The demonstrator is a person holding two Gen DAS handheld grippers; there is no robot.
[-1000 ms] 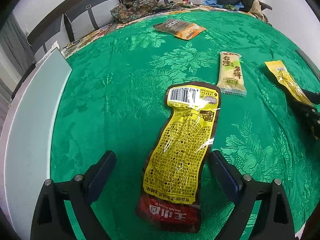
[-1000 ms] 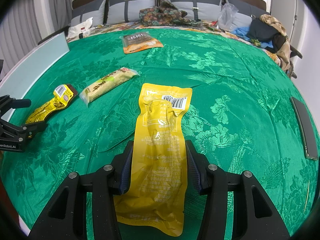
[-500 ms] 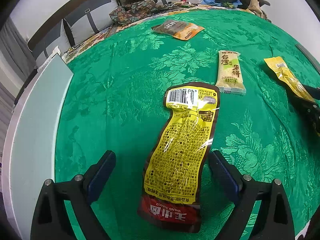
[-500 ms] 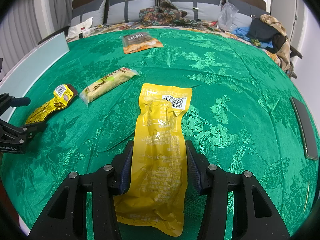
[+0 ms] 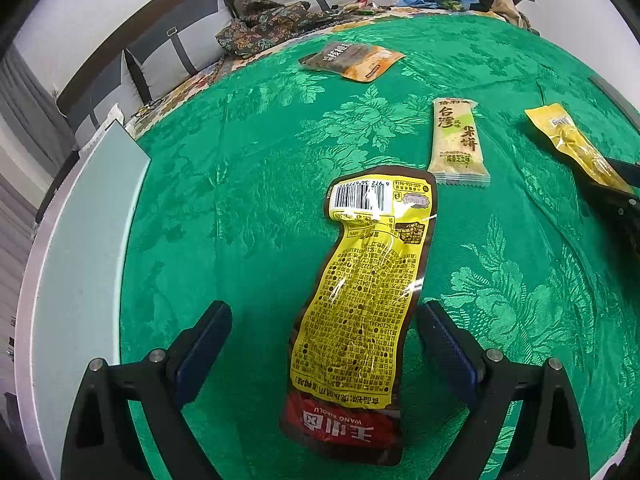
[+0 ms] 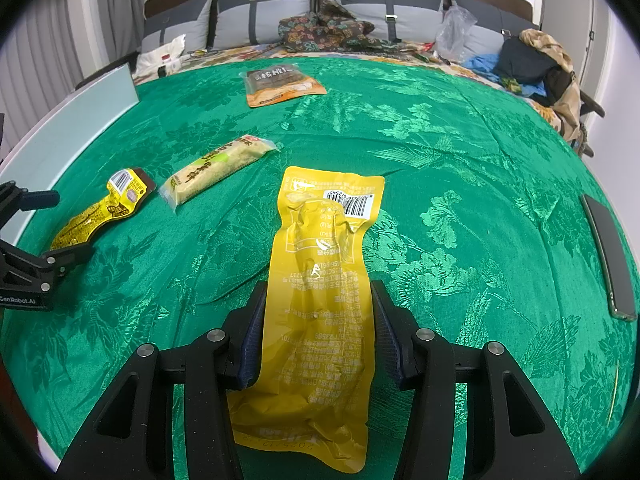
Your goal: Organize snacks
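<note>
A yellow and brown snack pouch (image 5: 362, 300) lies on the green cloth between the wide-open fingers of my left gripper (image 5: 324, 344), touching neither. It also shows in the right wrist view (image 6: 104, 208). A plain yellow pouch (image 6: 320, 304) lies between the fingers of my right gripper (image 6: 318, 324), which press its two edges. This pouch also shows in the left wrist view (image 5: 572, 144). A pale rice-cracker bar (image 5: 458, 144) lies between the two pouches, and also shows in the right wrist view (image 6: 218, 168).
An orange and clear packet (image 6: 280, 84) lies farther back on the green cloth (image 6: 440, 168). A pale green board (image 5: 84, 240) runs along the left edge. A dark phone (image 6: 610, 256) lies at the right. Pillows and clothes are piled behind.
The left gripper has shifted slightly, so its view shows more of the board at the left. The right gripper and its pouch have not moved.
</note>
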